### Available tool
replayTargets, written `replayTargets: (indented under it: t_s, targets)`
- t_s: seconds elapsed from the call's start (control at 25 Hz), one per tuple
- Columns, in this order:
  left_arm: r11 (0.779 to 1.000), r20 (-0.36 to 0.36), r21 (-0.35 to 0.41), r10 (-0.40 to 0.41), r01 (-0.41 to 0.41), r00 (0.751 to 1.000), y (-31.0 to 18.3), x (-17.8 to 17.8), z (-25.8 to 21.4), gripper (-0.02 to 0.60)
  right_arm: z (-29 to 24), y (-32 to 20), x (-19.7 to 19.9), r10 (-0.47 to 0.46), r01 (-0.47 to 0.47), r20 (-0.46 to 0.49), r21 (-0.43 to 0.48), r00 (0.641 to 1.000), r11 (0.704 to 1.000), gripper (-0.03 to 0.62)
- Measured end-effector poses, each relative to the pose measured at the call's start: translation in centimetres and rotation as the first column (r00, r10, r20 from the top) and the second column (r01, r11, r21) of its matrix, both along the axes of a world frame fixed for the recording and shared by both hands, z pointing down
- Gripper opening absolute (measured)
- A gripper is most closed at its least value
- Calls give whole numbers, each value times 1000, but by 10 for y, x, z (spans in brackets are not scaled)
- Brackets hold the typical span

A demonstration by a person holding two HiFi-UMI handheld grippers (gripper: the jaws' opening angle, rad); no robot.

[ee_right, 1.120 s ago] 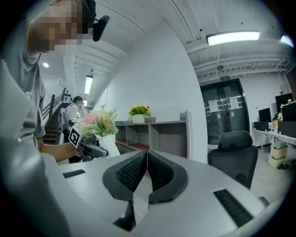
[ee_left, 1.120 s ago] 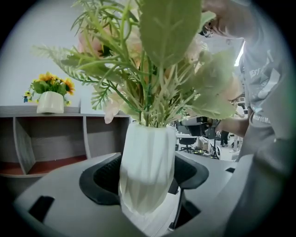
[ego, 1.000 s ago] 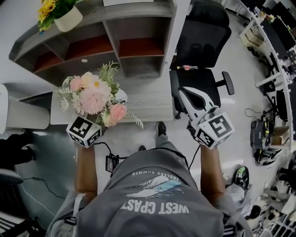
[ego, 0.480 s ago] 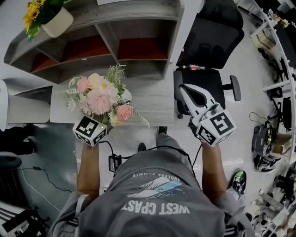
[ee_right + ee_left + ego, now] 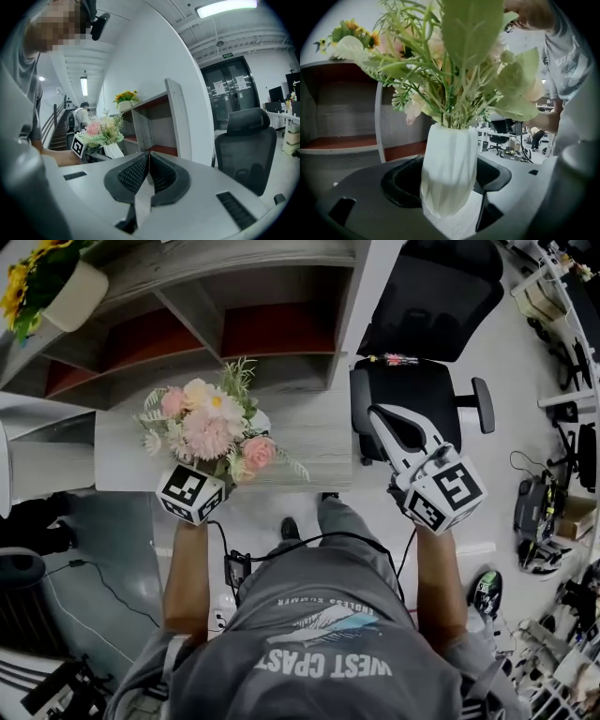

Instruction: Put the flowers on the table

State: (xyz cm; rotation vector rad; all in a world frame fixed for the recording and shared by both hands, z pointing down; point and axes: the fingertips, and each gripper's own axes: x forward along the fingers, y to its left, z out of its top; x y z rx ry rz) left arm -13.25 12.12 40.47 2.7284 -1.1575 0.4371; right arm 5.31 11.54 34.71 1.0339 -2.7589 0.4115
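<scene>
A grey shelf unit (image 5: 234, 324) with reddish-brown compartment floors carries a potted yellow-flowered plant (image 5: 42, 282) on its top. In front of it lies a grey wood-grain surface (image 5: 314, 451). Just beside that, a black office chair (image 5: 422, 362) stands on the pale, glossy floor (image 5: 525, 352). In the right gripper view a white wall (image 5: 154, 61) rises behind the shelves, a ceiling strip light (image 5: 225, 8) glows, and dark glass doors (image 5: 232, 93) stand beyond the chair.
</scene>
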Motion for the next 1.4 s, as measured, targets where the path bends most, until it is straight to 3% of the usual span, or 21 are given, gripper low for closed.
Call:
replayTargets:
  t_s: [0.36, 0.64, 1.0, 1.4]
  targets:
    - [1000, -10, -16, -17, 17, 1000, 1, 0, 6, 345, -5, 14, -2, 10, -10, -15, -36, 1000, 999, 29]
    - [998, -31, -59, -23, 21, 999, -29, 24, 67, 345, 39, -7, 20, 22, -25, -29, -92, 999, 995, 29]
    - [997, -44, -70, -39, 36, 998, -44, 42, 103, 345, 55, -12, 41, 31, -35, -36, -122, 999, 992, 29]
    - [996, -54, -77, -56, 51, 997, -51, 42, 134, 345, 65, -14, 35, 24, -29, -37, -146, 999, 989, 29]
